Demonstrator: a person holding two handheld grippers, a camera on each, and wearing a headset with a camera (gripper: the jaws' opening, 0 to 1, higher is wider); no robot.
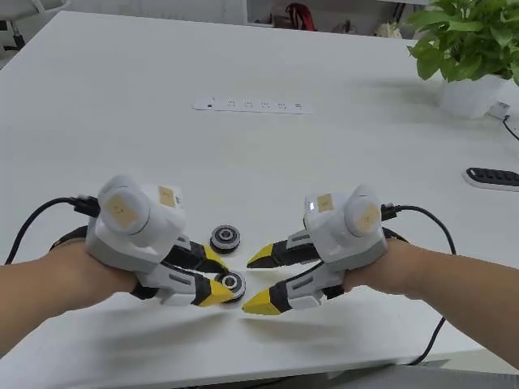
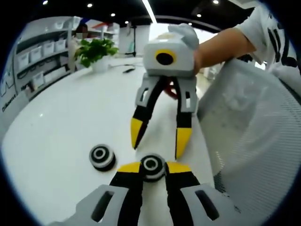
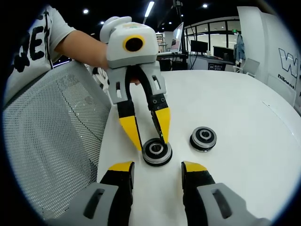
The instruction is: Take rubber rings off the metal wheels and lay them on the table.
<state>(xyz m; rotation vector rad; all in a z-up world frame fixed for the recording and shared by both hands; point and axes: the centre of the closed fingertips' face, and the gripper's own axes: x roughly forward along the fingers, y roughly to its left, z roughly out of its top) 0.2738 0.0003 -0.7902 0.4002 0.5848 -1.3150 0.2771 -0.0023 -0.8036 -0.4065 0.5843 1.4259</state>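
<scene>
At the left of the head view we hold the grey-and-white, yellow-tipped left gripper (image 1: 220, 277) low over the broad white table (image 1: 122, 97). Its jaws are drawn narrow, and in the left gripper view the two yellow tips press against opposite sides of a small round metal wheel with a black outer band (image 2: 153, 165). We judge that it grips this wheel, which rests on the table near the front edge, between the two grippers. Just beyond the gripped wheel, a little apart from it, a second wheel (image 1: 225, 237) with the same silver hub and black band lies flat and free on the table. Farther back, a long white power strip (image 1: 253, 105) lies across the middle of the table. To the right we hold the matching right gripper (image 1: 251, 284), its jaws spread wide with nothing between them. Its tips point at the gripped wheel from the other side, near it but, as far as we can tell, not touching. At the far right stands a green leafy plant in a white pot (image 1: 466, 57). We see no loose rubber rings on the table, and both wheels seem to wear their black bands, so we judge that nothing is finished. The first ring is about to be worked off, and the second wheel is untouched.
</scene>
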